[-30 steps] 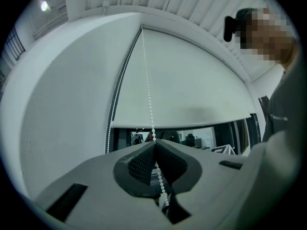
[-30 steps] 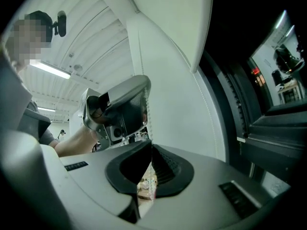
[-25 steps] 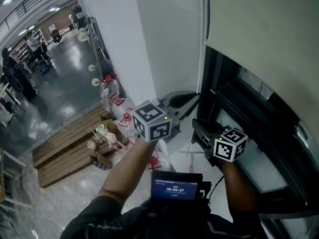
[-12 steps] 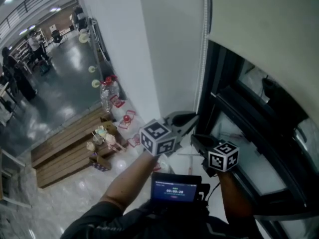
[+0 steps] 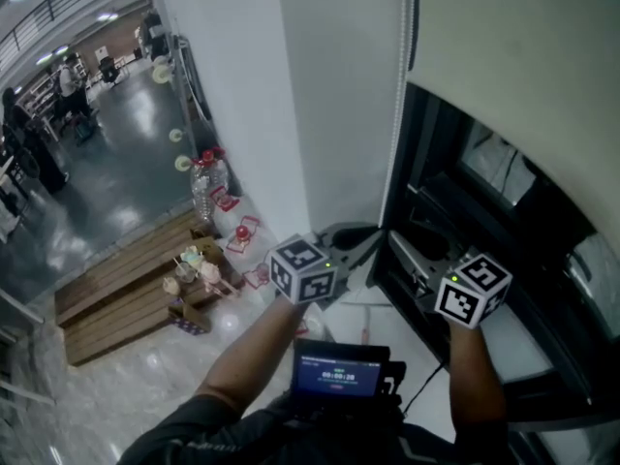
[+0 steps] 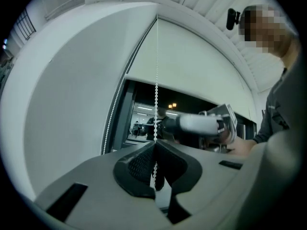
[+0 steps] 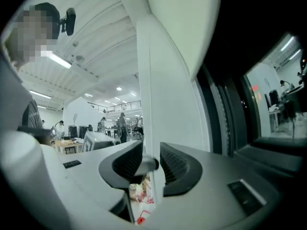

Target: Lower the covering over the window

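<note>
A white roller blind covers the upper part of the dark-framed window. Its white bead chain hangs down the left side of the frame. In the left gripper view the bead chain runs straight down between the jaws, and my left gripper is shut on it. In the head view my left gripper sits low by the chain. My right gripper is just to its right, in front of the window. Its jaws are opening; in the right gripper view my right gripper has a gap and presses on nothing.
A white wall stands left of the window. Below it on the floor are a large water bottle, wooden pallets and small red-and-white items. A device with a lit screen hangs at the person's chest.
My right gripper has opened and moved right, away from the chain. My left gripper went down a little with the chain pinched, then stayed put.
</note>
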